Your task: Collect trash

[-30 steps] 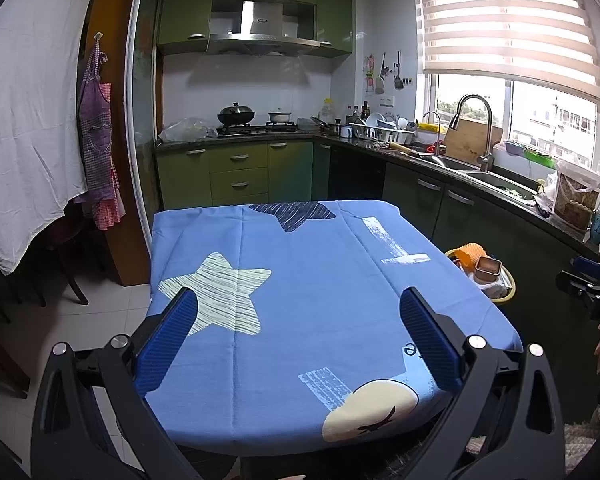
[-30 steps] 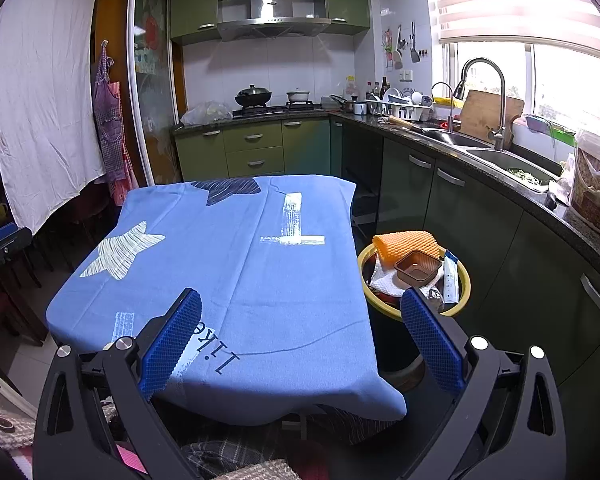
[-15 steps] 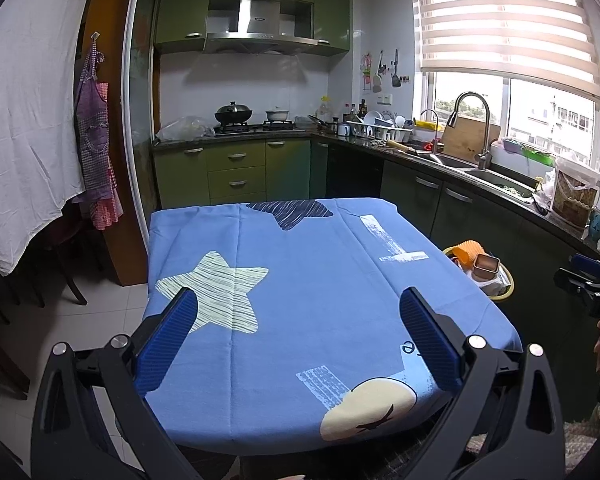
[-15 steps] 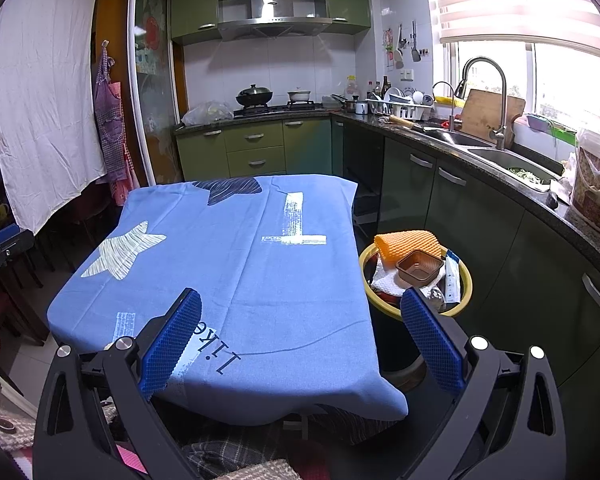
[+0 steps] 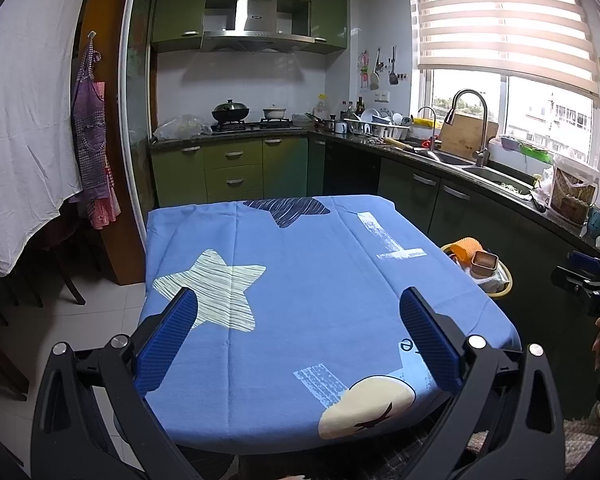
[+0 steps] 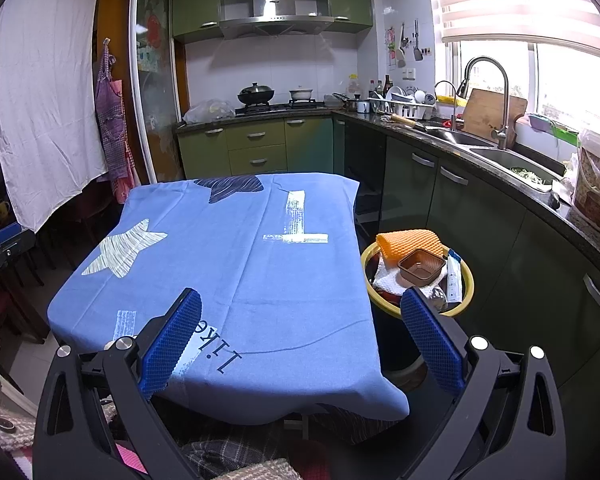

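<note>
A yellow-rimmed trash bin (image 6: 466,280) stands on the floor right of the table; it also shows in the left wrist view (image 5: 504,286). It holds an orange textured piece (image 6: 410,242), a brown square tray (image 6: 422,266), white paper (image 6: 386,278) and a white tube (image 6: 454,276). The table (image 5: 300,280) wears a blue cloth with a star print, and no trash lies on it. My left gripper (image 5: 298,304) is open and empty above the table's near edge. My right gripper (image 6: 300,308) is open and empty above the table's near right corner, left of the bin.
Green cabinets (image 6: 256,148) and a dark counter with a sink (image 6: 500,156) run along the back and right. A stove with a wok (image 6: 256,94) is at the back. A white sheet (image 5: 24,120) and apron (image 5: 90,140) hang left. Chairs (image 5: 64,276) stand beside the table.
Both views have shifted only slightly; the left gripper has drifted a little. Both grippers remain open and empty.
</note>
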A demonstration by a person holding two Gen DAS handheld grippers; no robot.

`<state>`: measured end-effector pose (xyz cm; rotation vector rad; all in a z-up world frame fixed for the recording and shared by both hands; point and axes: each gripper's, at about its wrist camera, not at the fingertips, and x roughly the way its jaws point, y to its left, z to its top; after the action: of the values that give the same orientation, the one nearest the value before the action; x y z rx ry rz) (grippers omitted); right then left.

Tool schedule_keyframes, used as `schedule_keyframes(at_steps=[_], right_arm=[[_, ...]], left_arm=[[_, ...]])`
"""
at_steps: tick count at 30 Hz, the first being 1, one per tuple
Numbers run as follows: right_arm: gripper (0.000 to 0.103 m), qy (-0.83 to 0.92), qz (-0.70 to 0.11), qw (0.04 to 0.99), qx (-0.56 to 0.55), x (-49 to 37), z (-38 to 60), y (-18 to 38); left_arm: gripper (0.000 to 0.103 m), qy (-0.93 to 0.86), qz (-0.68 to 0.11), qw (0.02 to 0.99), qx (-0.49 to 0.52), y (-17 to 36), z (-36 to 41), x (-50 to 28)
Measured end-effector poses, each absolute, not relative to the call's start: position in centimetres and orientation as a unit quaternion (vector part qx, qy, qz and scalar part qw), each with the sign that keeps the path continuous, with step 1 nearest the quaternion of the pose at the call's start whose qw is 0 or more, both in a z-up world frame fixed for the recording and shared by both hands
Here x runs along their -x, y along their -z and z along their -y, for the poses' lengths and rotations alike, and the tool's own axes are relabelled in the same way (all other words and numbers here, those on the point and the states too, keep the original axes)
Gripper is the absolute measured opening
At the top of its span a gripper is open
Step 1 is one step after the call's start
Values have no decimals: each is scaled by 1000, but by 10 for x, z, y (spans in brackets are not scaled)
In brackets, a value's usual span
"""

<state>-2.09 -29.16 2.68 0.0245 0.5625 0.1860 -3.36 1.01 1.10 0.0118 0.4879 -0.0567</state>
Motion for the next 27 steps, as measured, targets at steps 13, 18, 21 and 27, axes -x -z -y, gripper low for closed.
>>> schedule_keyframes(at_steps=[13, 18, 21, 27], right_arm=[[98, -91, -280, 956, -13, 21, 293, -24], [98, -92, -280, 956, -13, 21, 293, -24], [98, -91, -280, 956, -13, 21, 293, -24], [98, -92, -280, 956, -13, 21, 293, -24]], left_arm=[[96, 36, -245, 969, -5, -8, -11, 30], [96, 38, -245, 969, -5, -8, -10, 30], [96, 42, -246, 968, -6, -8, -8, 29], [96, 50, -247, 968, -1, -7, -10, 27]])
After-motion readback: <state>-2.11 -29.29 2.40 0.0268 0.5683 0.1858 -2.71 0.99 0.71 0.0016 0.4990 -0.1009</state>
